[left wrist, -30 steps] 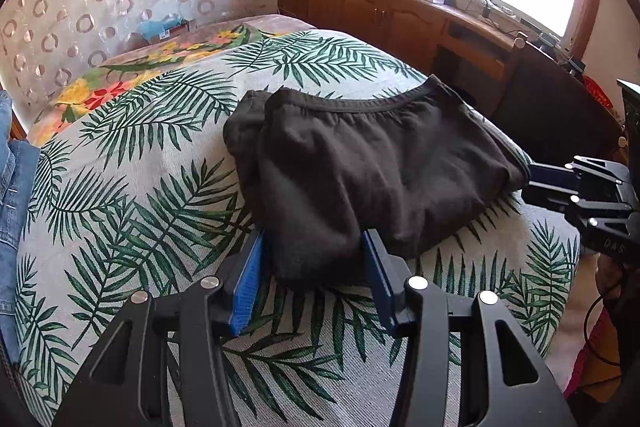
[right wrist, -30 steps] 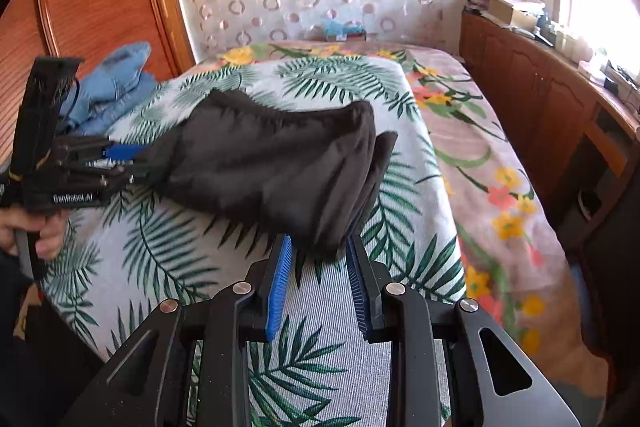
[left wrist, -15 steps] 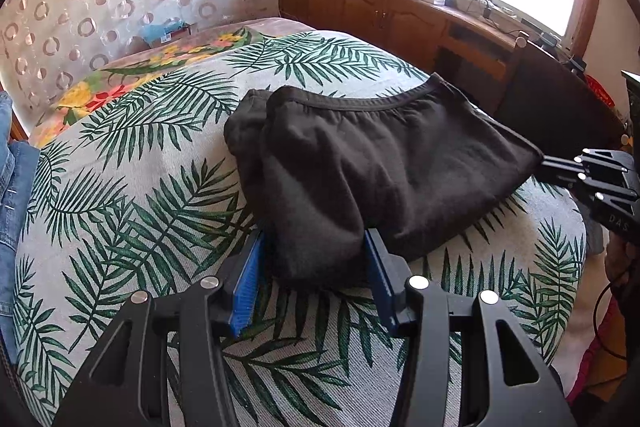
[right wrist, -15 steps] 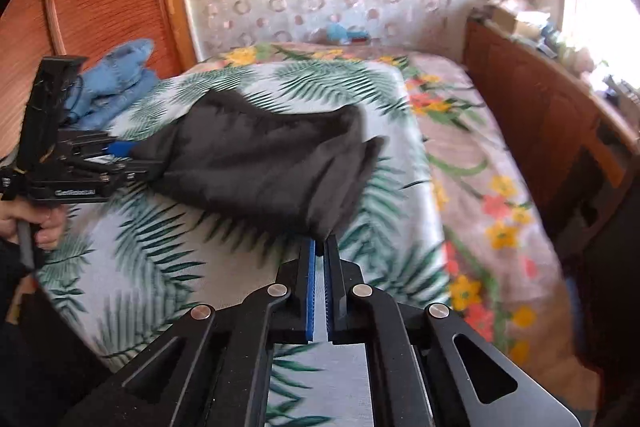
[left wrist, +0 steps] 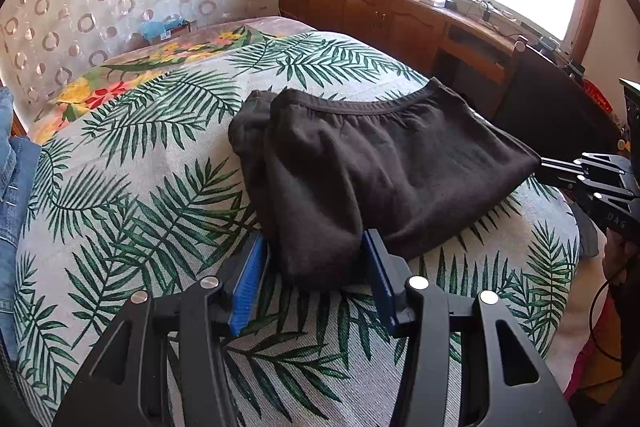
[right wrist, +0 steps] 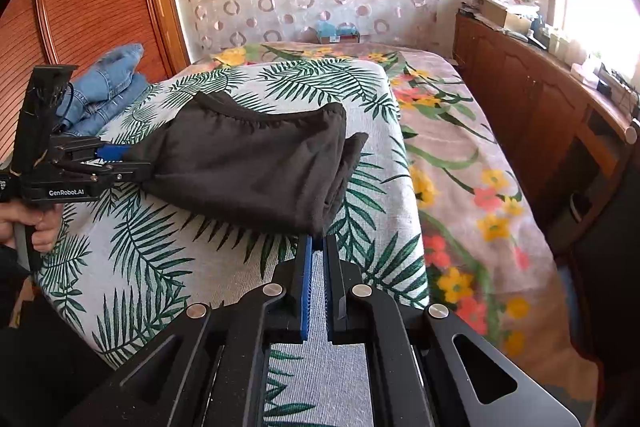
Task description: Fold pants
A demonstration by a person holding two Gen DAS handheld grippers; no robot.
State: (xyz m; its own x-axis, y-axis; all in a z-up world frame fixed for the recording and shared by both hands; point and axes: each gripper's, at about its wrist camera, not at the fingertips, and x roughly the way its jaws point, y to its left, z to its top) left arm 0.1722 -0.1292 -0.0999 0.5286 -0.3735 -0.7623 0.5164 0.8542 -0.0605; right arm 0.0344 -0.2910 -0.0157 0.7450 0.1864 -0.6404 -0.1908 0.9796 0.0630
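- The soft black cotton pants (left wrist: 376,171) lie folded in a thick, lumpy pile on my bed, on the rough woven cover with green palm leaves (left wrist: 132,195).
- The stretchy, crinkled waistband (left wrist: 360,107) curves along the far side of the pile.
- My left claw (left wrist: 314,269) is wide open. Its two bumpy blue rubber pads (left wrist: 248,283) sit on each side of the near corner of the pants, but they do not squeeze it.
- My right claw (right wrist: 316,259) is pinched almost all the way shut. A thin corner of the black cloth is caught between its tips, and that corner is pulled to a point.
- The pants look smooth on top, with soft wrinkles near the folds.
- A heap of stiff blue denim jeans (right wrist: 104,87) sits at the edge of the bed, well apart from the pants.
- A shiny brown wooden cupboard (right wrist: 532,95) runs along the wall under the bright window.
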